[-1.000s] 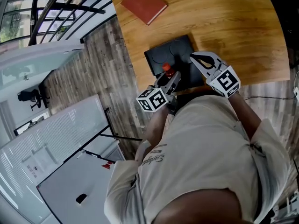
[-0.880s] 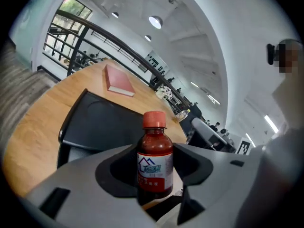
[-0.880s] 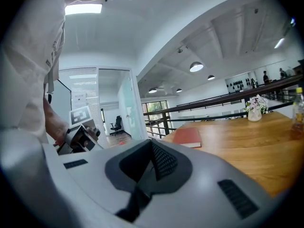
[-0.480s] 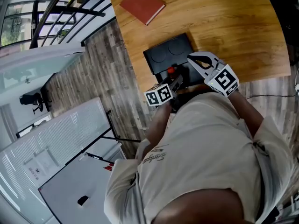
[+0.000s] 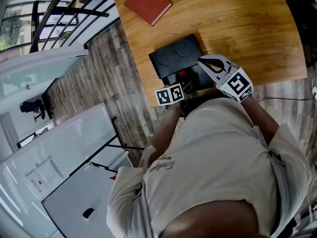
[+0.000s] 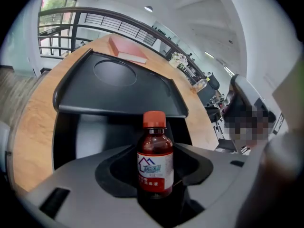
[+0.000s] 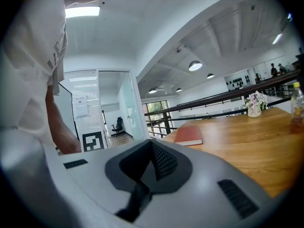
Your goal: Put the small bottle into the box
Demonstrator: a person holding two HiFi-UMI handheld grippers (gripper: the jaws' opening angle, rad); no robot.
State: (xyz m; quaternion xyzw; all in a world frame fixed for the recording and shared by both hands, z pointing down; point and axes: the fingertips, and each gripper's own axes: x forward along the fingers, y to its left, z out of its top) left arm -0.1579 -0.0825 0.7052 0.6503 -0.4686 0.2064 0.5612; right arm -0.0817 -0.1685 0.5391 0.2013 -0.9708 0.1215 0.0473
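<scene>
A small brown bottle (image 6: 155, 160) with a red cap and a white-and-red label stands upright between the jaws of my left gripper (image 6: 154, 183), which is shut on its body. In the head view the left gripper (image 5: 185, 85) holds the bottle (image 5: 182, 74) at the near edge of the black box (image 5: 202, 77). The box's lid (image 5: 176, 53) lies open behind it, with two round recesses. In the left gripper view the box's hollow (image 6: 92, 133) lies just beyond the bottle. My right gripper (image 5: 203, 61) hovers over the box's right side, shut and empty (image 7: 142, 189).
The box sits near the front edge of a curved wooden table (image 5: 247, 29), with plank floor (image 5: 114, 83) to the left. A red book (image 5: 147, 3) lies at the table's far left. A vase of flowers (image 7: 254, 103) and a clear bottle (image 7: 297, 103) stand far off.
My left gripper has carried the bottle right and forward, from beside the box's near left corner to over its near edge. The right gripper has barely moved.
</scene>
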